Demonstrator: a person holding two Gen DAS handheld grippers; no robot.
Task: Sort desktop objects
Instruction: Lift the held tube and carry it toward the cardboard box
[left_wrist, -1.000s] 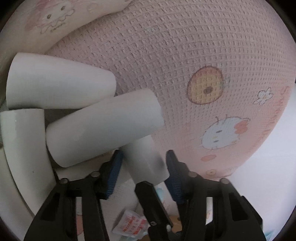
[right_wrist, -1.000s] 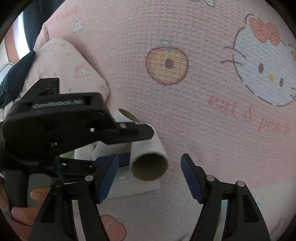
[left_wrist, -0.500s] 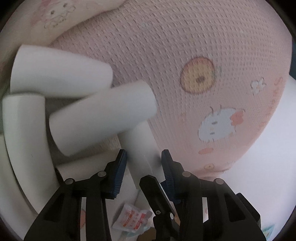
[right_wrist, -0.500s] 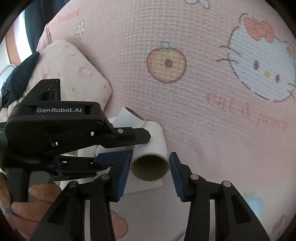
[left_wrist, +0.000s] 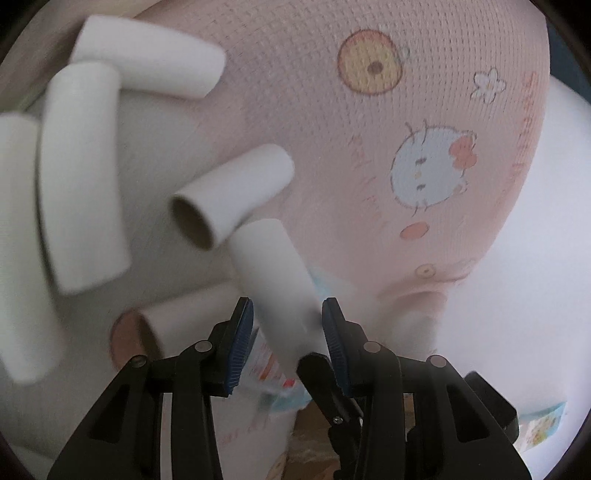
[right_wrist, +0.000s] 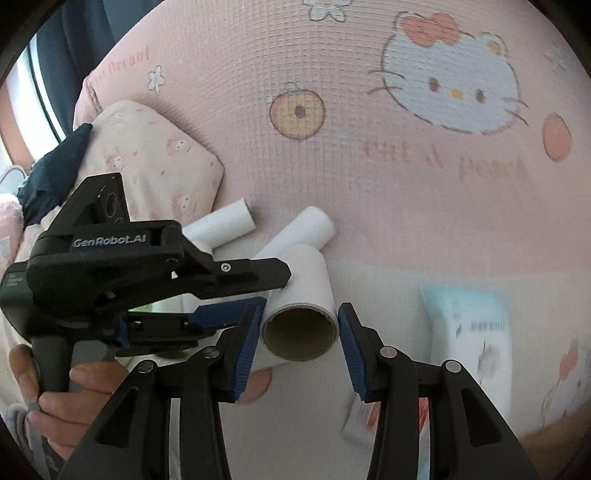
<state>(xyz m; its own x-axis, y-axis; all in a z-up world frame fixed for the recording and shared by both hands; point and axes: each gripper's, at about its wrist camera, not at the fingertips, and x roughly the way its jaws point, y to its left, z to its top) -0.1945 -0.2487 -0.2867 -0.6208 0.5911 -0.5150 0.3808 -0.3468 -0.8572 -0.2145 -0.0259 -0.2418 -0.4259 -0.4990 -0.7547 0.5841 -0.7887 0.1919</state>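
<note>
Several white cardboard tubes lie on a pink cartoon-print blanket (left_wrist: 369, 129). My left gripper (left_wrist: 288, 332) is shut on one white tube (left_wrist: 273, 280) and holds it raised above the pile. Another tube (left_wrist: 232, 195) with its open brown end toward me lies just beyond. My right gripper (right_wrist: 300, 332) is shut on the same tube (right_wrist: 301, 299), whose open end faces its camera. The left gripper body (right_wrist: 147, 273) and the hand holding it fill the left of the right wrist view.
More white tubes (left_wrist: 77, 177) lie at the left, two others (right_wrist: 229, 225) behind the held one. A pink pillow (right_wrist: 155, 162) sits at the back left. A light blue packet (right_wrist: 469, 332) and a small sachet (left_wrist: 273, 373) lie on the white sheet below.
Both grippers closed on the tube and lifted it. The pile of tubes has dropped away below and to the left in the left wrist view.
</note>
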